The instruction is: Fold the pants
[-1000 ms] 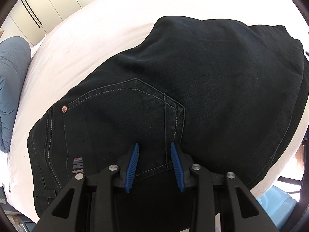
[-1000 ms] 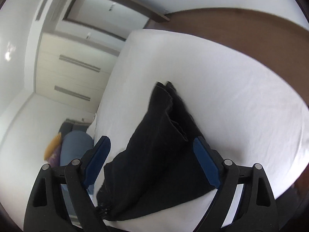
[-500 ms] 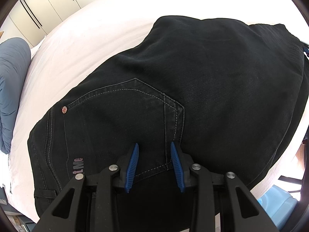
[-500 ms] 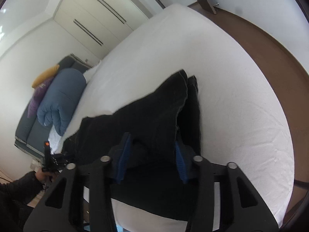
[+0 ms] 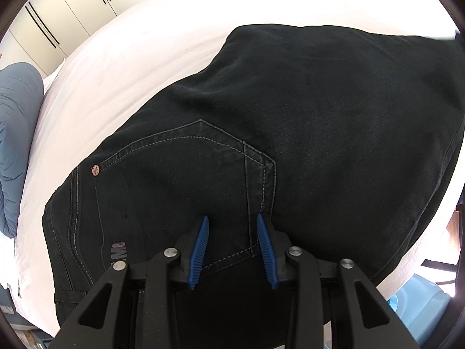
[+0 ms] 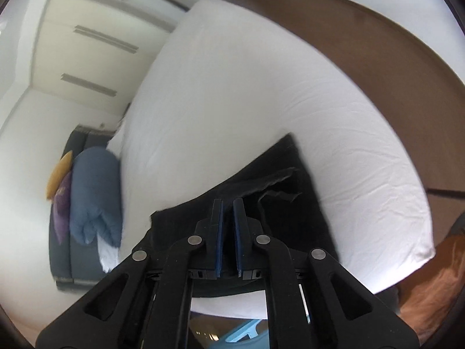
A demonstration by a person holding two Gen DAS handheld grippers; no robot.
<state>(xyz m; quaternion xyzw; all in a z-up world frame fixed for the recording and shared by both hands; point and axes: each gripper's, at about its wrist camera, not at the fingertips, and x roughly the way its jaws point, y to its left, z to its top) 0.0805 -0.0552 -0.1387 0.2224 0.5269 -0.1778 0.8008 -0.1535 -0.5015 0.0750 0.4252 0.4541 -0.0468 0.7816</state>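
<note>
Black jeans (image 5: pixel 290 133) lie spread on the white bed (image 5: pixel 130 58), back pocket up, with a copper rivet (image 5: pixel 95 170) at the left. My left gripper (image 5: pixel 232 218) is open, its blue pads resting on the jeans at the pocket's lower corner. In the right wrist view the jeans (image 6: pixel 290 192) lie at the bed's near edge with the leg ends rumpled. My right gripper (image 6: pixel 228 203) is shut, with its jaws almost together, on a fold of the black fabric.
A blue duvet (image 6: pixel 96 195) with yellow and purple cushions lies on a dark sofa left of the bed. White wardrobes (image 5: pixel 58 20) stand behind. Brown floor (image 6: pixel 363 40) runs past the bed's far side. A light blue bin (image 5: pixel 421 314) sits below the bed edge.
My right gripper went from wide open to shut on the jeans' fabric, and its view swung about. My left gripper stayed in place, open on the pocket.
</note>
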